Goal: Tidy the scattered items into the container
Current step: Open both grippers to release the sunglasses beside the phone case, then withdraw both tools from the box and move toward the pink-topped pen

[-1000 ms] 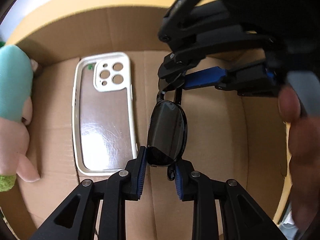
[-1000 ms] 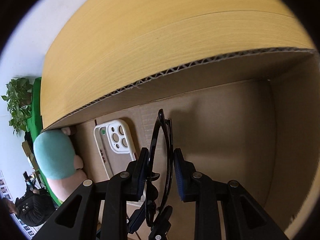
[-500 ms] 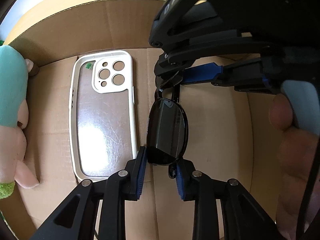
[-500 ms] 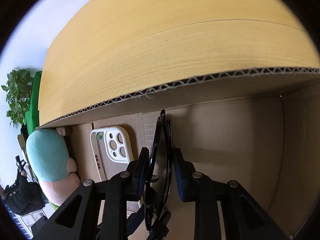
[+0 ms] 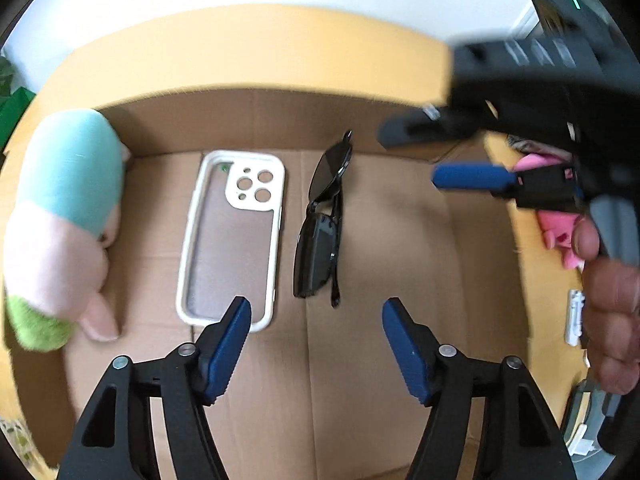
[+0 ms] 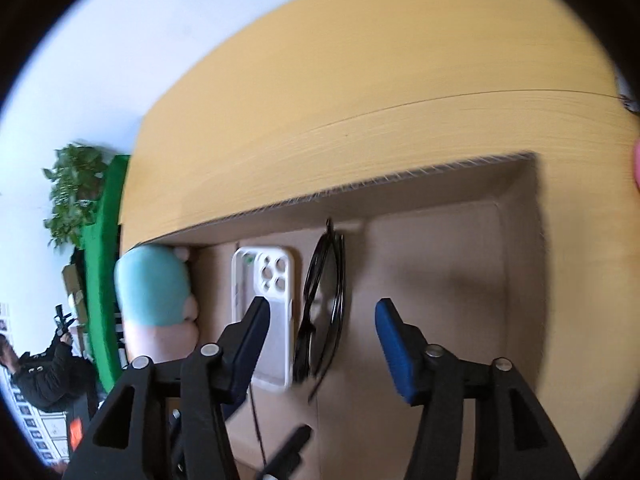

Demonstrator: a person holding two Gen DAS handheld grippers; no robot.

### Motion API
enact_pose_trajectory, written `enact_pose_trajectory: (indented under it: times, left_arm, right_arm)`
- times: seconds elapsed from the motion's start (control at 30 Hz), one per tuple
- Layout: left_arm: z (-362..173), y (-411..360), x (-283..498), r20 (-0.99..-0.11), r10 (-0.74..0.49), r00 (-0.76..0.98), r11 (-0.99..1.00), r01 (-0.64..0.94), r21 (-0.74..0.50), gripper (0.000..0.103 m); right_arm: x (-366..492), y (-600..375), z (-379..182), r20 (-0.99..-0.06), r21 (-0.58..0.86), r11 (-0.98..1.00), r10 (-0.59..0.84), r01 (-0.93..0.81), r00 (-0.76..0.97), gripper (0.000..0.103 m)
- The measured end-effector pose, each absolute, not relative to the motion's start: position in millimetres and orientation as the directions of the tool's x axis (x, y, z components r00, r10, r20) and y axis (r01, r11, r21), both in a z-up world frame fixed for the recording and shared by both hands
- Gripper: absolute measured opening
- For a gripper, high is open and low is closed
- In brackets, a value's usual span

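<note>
Left wrist view: both jaws gape empty above the sunglasses (image 5: 320, 236) lying ahead in the box (image 5: 400, 360); lift straight clear.

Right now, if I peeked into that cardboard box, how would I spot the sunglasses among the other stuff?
Look down into the open cardboard box on the yellow table. On its floor three things lie in a row: a pastel plush toy against the left wall, a white phone case in the middle, then the sunglasses just right of the case. They are the only black item, folded, with dark lenses.
</note>
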State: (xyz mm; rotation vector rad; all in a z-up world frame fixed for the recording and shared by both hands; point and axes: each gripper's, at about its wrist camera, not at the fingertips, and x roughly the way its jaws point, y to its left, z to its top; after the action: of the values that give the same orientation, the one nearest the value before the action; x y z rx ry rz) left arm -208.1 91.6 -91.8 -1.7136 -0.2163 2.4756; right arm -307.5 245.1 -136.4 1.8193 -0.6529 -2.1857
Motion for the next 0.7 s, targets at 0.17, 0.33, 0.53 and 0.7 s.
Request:
enact_pose_trajectory:
  times: [0.17,0.33,0.53,0.7]
  left_arm:
    - [-48,70,-165,-0.886,0.136,-0.443,-0.990,-0.037,-0.134,0.084]
    - [-14,57,-131,-0.861,0.062,-0.505,-0.998,-0.022,-0.059,0.089]
    - [5,38,-101,-0.835,0.004,-0.550,-1.000,0.009,-0.011,0.092]
    - [22,30,-72,-0.830,-0.021,-0.558,-1.000,0.027,0.007,0.092]
  right_arm:
    - [-265,265,-98,-0.874,0.431,-0.900,-0.400,-0.061,-0.275,0.060]
    - [-206,253,-62,-0.878,0.339,-0.939,-0.336,0.052,-0.340,0.061]
    - [-140,248,-23,-0.861,0.254,-0.953,-0.301,0.167,-0.410,0.062]
    - [-98,242,0,-0.837,0.223,-0.953,-0.296,0.205,-0.460,0.062]
